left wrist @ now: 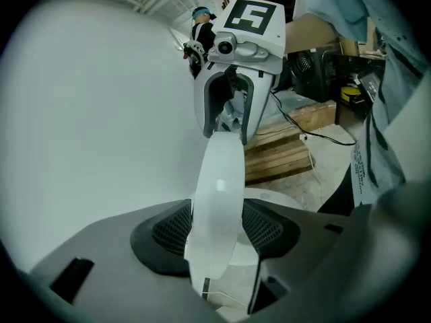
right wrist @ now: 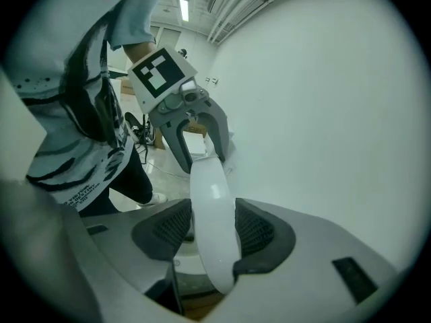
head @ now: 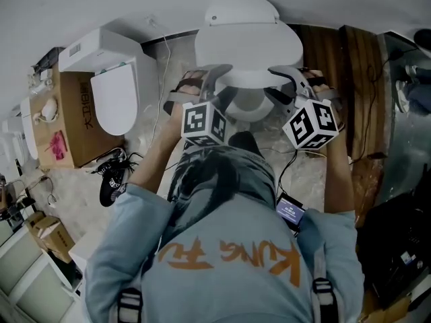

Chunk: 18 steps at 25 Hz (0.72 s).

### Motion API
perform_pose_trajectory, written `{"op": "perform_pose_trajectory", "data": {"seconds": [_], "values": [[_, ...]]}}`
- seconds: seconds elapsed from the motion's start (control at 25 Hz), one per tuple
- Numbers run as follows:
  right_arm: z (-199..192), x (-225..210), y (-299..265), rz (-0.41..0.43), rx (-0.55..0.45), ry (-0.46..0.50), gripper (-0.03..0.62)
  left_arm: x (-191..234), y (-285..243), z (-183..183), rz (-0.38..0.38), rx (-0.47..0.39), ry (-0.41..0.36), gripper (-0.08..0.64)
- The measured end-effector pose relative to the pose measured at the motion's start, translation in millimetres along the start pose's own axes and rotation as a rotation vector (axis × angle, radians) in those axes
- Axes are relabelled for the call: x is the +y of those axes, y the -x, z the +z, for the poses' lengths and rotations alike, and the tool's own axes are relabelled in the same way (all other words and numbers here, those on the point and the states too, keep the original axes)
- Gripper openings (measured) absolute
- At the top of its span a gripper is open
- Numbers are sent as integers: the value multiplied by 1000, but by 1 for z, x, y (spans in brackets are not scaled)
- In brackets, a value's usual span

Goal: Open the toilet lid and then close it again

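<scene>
Grip: I hold toilet lid [head: 249,42] partly raised | left gripper [left wrist: 215,227] clamped on lid's left rim | right gripper [right wrist: 214,231] clamped on lid's right rim

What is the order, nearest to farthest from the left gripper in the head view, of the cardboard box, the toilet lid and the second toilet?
1. toilet lid: between the jaws of the left gripper.
2. second toilet: to the left.
3. cardboard box: farthest left, beyond that toilet.

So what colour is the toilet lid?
White: the lid shows best in the head view.
</scene>
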State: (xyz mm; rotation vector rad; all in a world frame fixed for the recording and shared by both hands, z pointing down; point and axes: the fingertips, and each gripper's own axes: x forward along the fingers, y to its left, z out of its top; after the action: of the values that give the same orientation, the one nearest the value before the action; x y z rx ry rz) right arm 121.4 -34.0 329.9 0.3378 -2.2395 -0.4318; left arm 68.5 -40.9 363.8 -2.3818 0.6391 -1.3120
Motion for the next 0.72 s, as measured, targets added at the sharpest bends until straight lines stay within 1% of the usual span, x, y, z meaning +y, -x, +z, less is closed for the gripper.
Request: {"op": "perform_pose_trajectory", "data": {"seconds": [0.08, 0.16, 0.2, 0.24, 0.32, 0.44, 0.6, 0.68, 0.72], "values": [[-3, 13, 0, 37, -21, -27, 222, -15, -2, -3, -47, 4, -4, 256], [-8, 25, -1, 71, -45, -89, 210, -33, -4, -7, -106, 10, -7, 265], [-11, 31, -2, 84, -53, -118, 163, -42, -6, -10, -139, 12, -8, 265], [-15, 39, -5, 96, -59, -136, 133, -53, -7, -13, -168, 14, -8, 264], [-21, 56, -10, 116, -66, -158, 140, -72, -9, -20, -210, 21, -12, 262], [-31, 79, -19, 156, -56, -188, 141, -96, -14, -29, -251, 48, -39, 267], [-49, 111, -35, 225, -18, -191, 143, -128, -26, -42, -314, 79, -77, 274], [-60, 130, -45, 262, 10, -178, 144, -145, -32, -50, -360, 86, -76, 257], [-65, 140, -50, 277, 24, -169, 144, -153, -35, -54, -380, 90, -68, 231]]}}
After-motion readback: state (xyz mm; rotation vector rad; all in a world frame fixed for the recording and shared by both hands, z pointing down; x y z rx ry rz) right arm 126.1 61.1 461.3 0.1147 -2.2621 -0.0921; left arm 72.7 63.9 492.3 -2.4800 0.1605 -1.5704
